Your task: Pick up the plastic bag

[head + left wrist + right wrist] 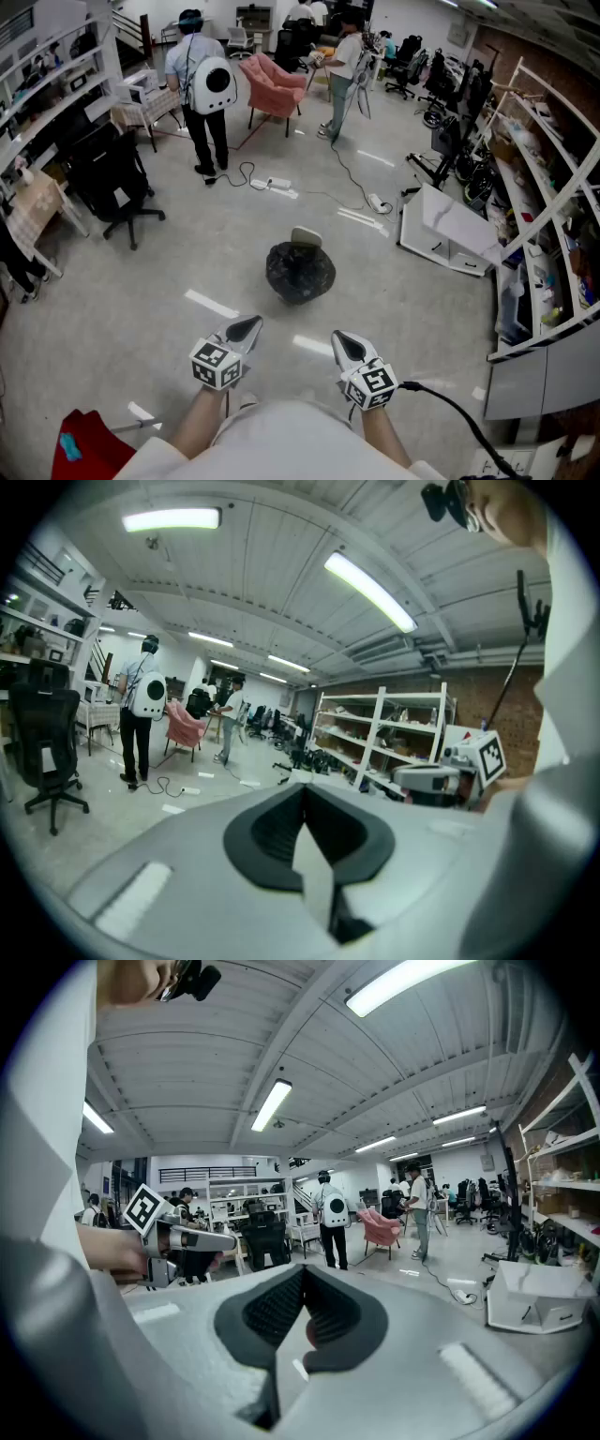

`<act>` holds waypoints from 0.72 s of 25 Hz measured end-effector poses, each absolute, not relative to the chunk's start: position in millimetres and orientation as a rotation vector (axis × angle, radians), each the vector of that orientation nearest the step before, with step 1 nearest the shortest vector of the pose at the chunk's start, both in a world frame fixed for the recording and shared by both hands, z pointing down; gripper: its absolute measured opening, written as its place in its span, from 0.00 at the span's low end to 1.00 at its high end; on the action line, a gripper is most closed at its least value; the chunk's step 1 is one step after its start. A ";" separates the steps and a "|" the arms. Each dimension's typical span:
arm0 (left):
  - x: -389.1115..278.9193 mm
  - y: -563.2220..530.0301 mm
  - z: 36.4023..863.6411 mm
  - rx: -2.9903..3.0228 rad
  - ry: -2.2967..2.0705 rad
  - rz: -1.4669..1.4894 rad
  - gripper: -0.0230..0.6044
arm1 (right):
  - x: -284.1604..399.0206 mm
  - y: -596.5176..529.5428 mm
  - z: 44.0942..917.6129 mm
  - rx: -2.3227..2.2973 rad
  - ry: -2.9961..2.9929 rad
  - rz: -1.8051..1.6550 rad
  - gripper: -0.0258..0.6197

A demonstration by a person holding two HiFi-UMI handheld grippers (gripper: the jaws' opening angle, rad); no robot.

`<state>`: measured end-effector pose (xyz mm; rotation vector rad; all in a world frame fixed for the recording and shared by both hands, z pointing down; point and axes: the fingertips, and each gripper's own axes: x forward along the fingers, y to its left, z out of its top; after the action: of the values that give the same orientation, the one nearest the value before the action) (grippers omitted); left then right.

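Observation:
A black plastic bag (300,272), full and rounded, sits on the grey floor ahead of me in the head view. A pale flat piece (306,237) shows just behind it. My left gripper (246,329) is held low at the left, shut and empty, well short of the bag. My right gripper (346,346) is held beside it at the right, also shut and empty. Both gripper views point up across the room and show their jaws meeting with nothing between them; the bag is out of sight in them. The left gripper (183,1239) shows in the right gripper view, the right gripper (450,778) in the left one.
A person with a white backpack (203,89) stands at the far left, another person (342,70) near a pink armchair (274,86). Cables and a power strip (272,184) lie on the floor. A black office chair (112,183) is left, white shelving (553,234) and a tipped white cabinet (450,230) right.

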<state>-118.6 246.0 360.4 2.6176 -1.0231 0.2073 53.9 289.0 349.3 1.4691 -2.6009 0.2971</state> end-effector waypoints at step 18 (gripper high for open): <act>-156.4 249.5 367.3 2.646 -0.984 0.235 0.04 | 5.8 291.0 351.9 1.465 -2.596 0.299 0.04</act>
<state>-156.4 249.5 367.3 2.6463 -0.9842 0.2353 5.8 291.0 351.9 1.4648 -2.5959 0.2990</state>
